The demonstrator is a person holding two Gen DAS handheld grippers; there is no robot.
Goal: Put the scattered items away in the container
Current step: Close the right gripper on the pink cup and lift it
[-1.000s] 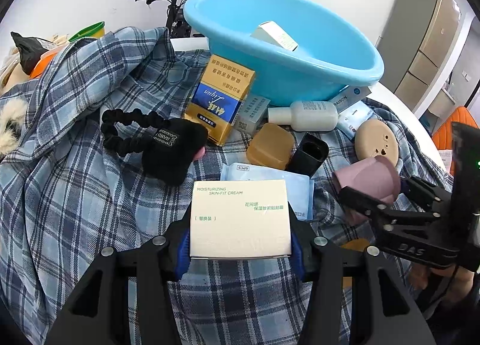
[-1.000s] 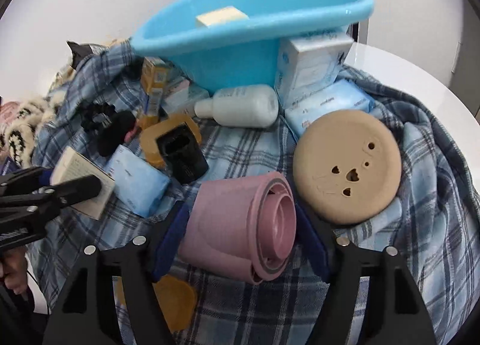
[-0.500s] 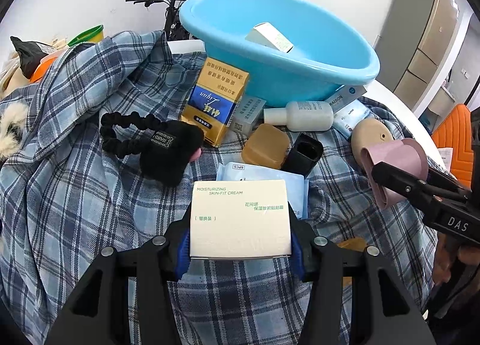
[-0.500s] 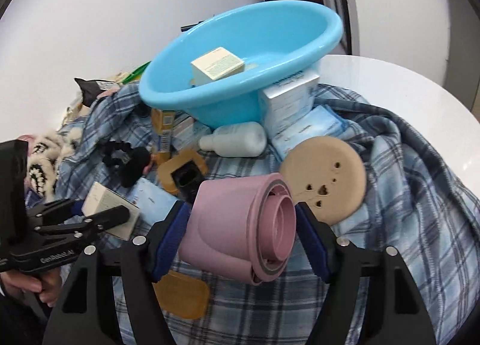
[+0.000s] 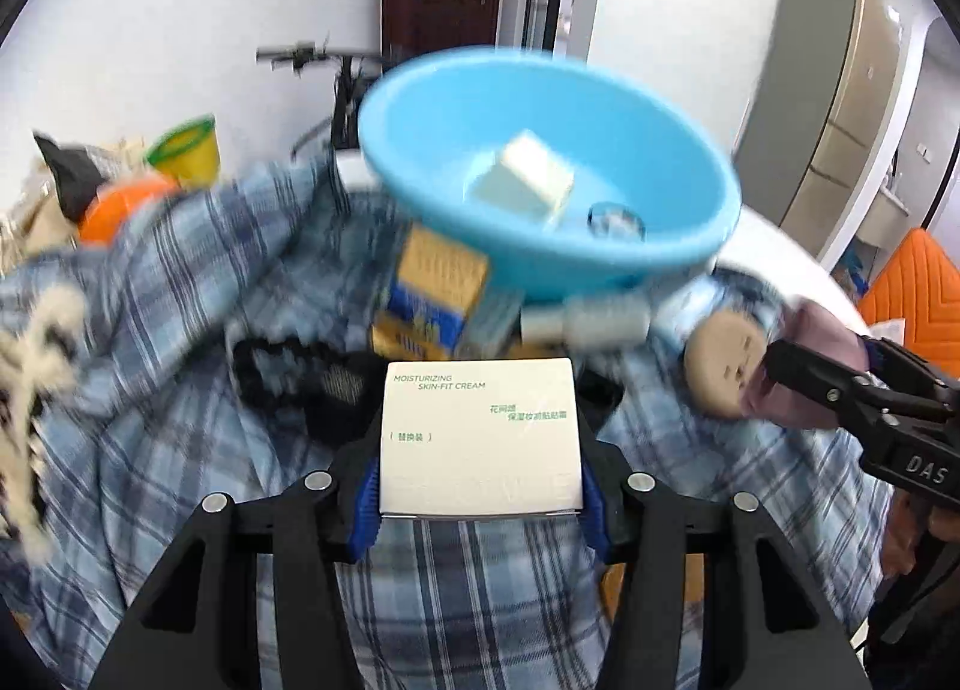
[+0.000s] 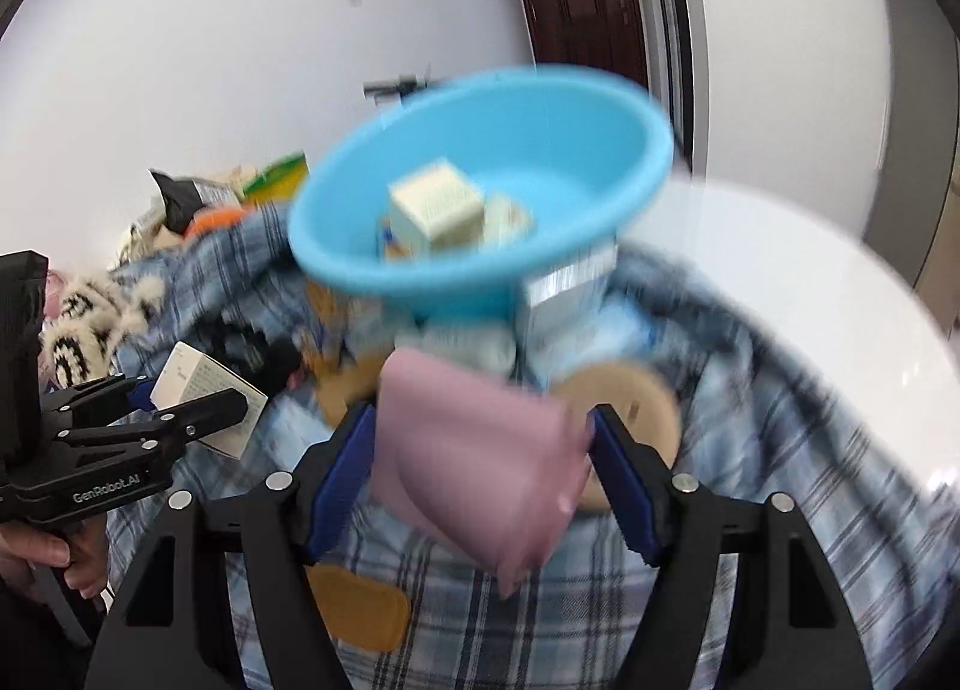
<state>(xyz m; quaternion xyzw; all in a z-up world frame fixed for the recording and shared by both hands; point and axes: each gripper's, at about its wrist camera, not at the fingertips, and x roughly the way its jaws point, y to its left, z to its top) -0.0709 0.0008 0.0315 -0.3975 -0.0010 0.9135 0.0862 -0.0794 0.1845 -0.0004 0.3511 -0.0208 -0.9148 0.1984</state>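
Right now my left gripper (image 5: pixel 480 501) has its blue-padded fingers (image 5: pixel 366 510) clamped on either side of a flat white cardboard box printed "MOISTURIZING SKIN-FIT CREAM" (image 5: pixel 480 435), held clear above the blue plaid cloth (image 5: pixel 180 390) that covers the white round counter (image 6: pixel 810 282). My right gripper (image 6: pixel 483 486) is closed around a pink folded silicone cup (image 6: pixel 474 462), its fingers (image 6: pixel 339 480) pressing both flanks; the cup looks blurred, so I cannot make out its rim. Ahead of both sits the round light-blue plastic basin (image 5: pixel 540 174), with a small cream carton (image 5: pixel 528 183) already lying tilted inside it. On the cloth near the basin's base I see a yellow-and-blue box (image 5: pixel 432 294), a white bottle (image 5: pixel 600 321) on its side, and a tan round disc with small cut-outs (image 5: pixel 723 360) just beside the pink cup. A black hair scrunchie (image 5: pixel 282 372) lies left of the held box.
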